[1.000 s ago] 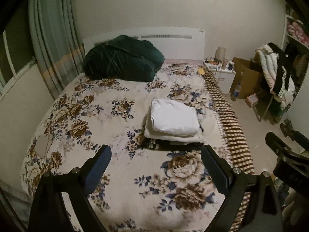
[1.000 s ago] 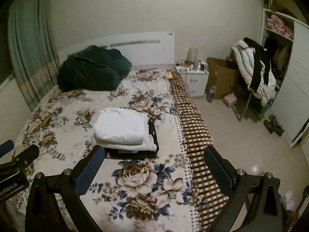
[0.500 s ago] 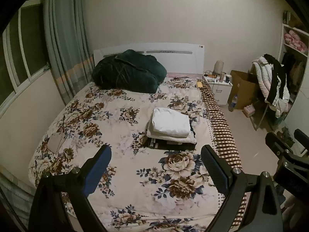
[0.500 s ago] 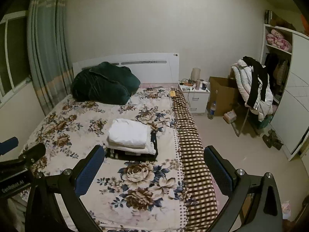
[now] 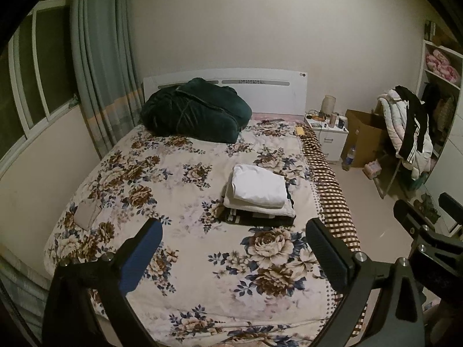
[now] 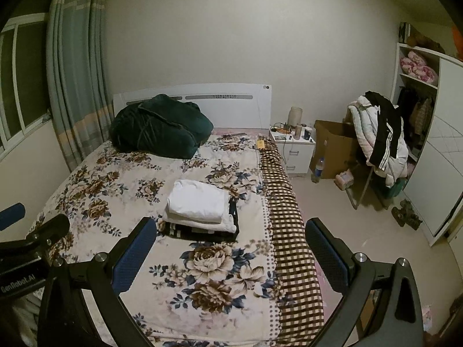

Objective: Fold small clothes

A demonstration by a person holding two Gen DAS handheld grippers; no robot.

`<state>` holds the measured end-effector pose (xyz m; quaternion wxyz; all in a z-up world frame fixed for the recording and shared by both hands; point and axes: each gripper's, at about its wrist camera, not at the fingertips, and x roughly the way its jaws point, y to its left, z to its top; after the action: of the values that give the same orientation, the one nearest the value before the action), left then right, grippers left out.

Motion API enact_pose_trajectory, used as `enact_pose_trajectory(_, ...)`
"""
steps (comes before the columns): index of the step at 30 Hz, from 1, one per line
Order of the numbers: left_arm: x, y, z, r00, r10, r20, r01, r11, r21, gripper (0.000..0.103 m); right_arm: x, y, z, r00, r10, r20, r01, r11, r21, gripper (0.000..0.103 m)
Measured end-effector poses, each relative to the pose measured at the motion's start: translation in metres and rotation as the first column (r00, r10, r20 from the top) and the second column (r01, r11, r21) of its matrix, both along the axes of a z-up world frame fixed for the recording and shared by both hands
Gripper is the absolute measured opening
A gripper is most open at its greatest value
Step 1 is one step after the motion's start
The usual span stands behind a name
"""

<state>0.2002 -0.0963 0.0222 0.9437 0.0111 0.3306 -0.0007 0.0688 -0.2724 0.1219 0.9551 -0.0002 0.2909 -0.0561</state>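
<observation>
Both grippers have pulled back from the bed (image 5: 179, 196). The folded clothes pile (image 5: 259, 196) sits far off, near the bed's right side. The left gripper (image 5: 231, 248) and right gripper (image 6: 230, 248) hold nothing, fingers spread wide. The folding is probably done.

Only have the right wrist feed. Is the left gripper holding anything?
Observer: No. The left gripper is open, its fingers wide apart with nothing between them, and it points at the bed.
Operator: I see one folded stack. Anything else to fold?
Observer: Possibly. A small beige cloth lies flat near the edge of the bed on the side of the window. In your view the left gripper hides it.
Operator: Is it touching the stack?
Observer: No. It lies well apart from the stack, with bare floral cover between them.
</observation>
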Motion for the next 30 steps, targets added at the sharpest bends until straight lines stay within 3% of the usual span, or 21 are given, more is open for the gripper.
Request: enact_pose_trajectory(30,0.005,-0.003,-0.001,1.0,0.004,-0.004,-0.004,1.0,0.006,0.102,0.028,-0.008,-0.012,0.999,0.029,-0.018,-0.029,1.0,0.008,0.103)
